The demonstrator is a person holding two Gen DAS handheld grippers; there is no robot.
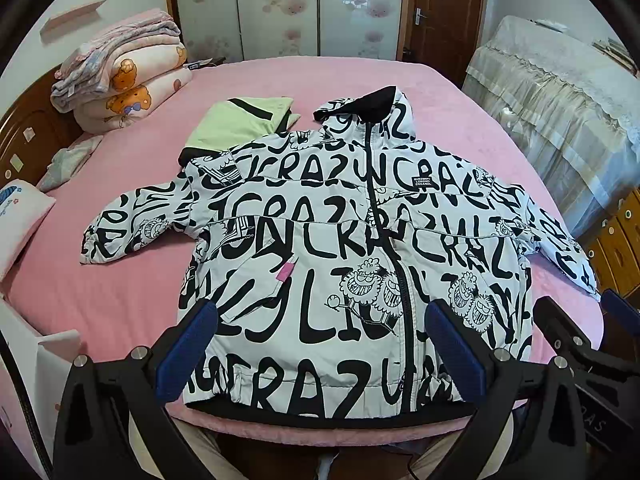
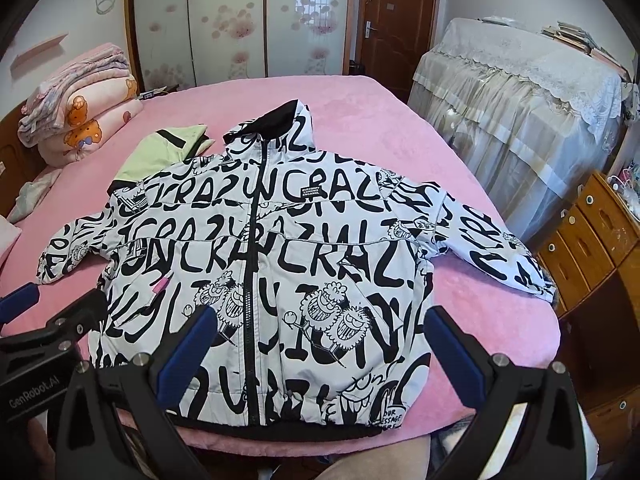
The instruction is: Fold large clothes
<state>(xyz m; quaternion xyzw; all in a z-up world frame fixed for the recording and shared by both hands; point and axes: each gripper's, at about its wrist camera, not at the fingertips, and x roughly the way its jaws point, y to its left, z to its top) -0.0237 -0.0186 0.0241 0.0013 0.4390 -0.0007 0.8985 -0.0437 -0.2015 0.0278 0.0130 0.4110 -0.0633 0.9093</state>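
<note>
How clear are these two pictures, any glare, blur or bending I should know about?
Left wrist view: daylight is soft and even, the jacket print reads sharply, but the fisheye bows the bed edge and blacks out the corners. Right wrist view: equally sharp on the jacket; the bright glazed door panel washes out slightly, and the dresser leans from distortion.
</note>
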